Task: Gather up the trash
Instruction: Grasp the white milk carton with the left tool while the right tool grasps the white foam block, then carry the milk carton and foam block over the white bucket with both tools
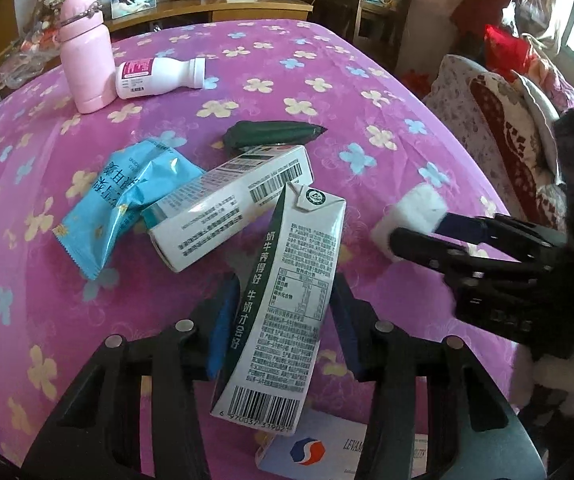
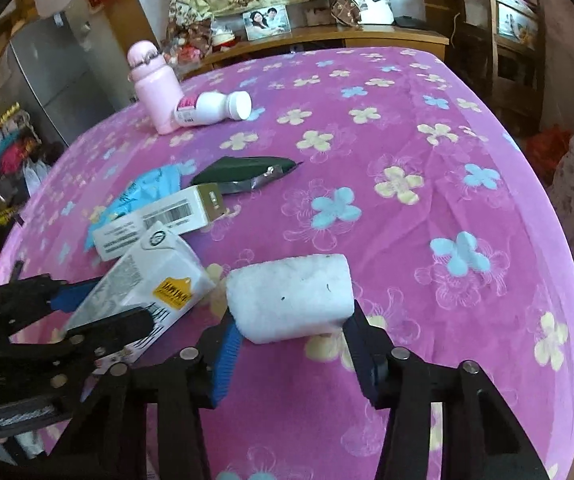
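The left gripper clamps a milk carton; the right gripper grips a white foam block. At 11 o'clock of the carton — a white box, blue wrapper, dark wrapper on the pink cloth.

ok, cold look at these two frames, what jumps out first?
The bright pink flowered tablecloth fills both views. Up front, the left gripper is shut on a white milk carton, and just to its right the right gripper is shut on a white foam block. Behind them lies a litter pile: a blue snack wrapper, a long white box and a dark green wrapper, with a pink flask standing at the far left.
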Available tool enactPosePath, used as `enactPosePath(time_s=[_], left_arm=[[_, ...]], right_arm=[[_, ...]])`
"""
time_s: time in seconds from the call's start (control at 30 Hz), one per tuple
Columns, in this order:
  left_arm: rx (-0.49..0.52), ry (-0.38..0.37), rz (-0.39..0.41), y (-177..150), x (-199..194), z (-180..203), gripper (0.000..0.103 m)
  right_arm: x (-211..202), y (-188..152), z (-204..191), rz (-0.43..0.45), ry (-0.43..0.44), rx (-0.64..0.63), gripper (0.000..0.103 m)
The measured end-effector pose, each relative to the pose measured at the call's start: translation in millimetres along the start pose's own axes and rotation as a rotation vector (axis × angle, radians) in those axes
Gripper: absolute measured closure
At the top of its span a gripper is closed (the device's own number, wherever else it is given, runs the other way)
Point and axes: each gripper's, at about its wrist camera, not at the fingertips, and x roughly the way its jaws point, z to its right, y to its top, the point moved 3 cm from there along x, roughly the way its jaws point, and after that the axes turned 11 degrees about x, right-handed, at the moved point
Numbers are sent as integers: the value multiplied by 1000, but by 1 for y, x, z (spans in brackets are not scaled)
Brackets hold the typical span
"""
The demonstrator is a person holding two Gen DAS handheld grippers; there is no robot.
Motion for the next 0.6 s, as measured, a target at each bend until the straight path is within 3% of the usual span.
enactPosePath(time_s=[0.6], left_arm=[[10,10,120,6,-62,17,60]], right_arm=[[-85,-37,6,100,6,2,54]])
